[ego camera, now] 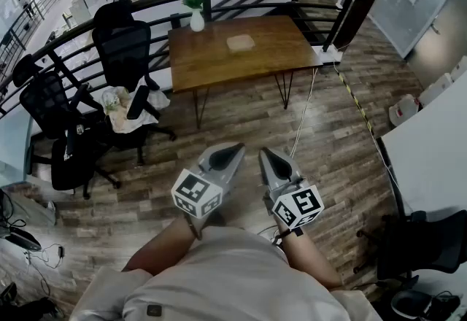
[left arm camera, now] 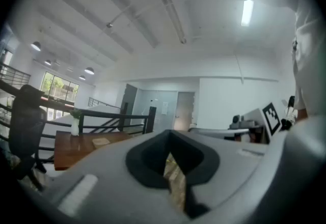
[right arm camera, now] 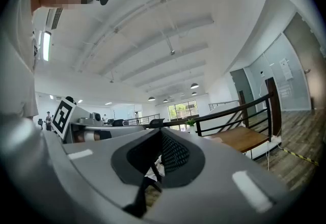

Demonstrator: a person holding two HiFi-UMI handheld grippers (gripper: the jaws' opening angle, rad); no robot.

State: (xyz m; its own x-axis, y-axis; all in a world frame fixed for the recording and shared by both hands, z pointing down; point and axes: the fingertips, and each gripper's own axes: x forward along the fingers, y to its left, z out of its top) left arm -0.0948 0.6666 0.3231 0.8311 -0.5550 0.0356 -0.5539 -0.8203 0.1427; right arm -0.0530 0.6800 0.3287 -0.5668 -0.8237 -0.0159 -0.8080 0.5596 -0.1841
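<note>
Ahead of both pairs of jaws, well apart from them, stood a wooden tabletop (ego camera: pixel 273 49) carrying a white vase (ego camera: pixel 197 21) and a flat pale pad (ego camera: pixel 240 41). I held my left gripper (ego camera: pixel 233 147) and right gripper (ego camera: pixel 266 154) side by side above the plank floor (ego camera: pixel 241 119), each with its jaws pressed together on nothing. Black office chairs (ego camera: pixel 124 49) stood left of my left jaws.

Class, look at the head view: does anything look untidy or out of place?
A crumpled pale bundle lies heaped on the black office chair left of the wooden table. Nothing else stands out.
</note>
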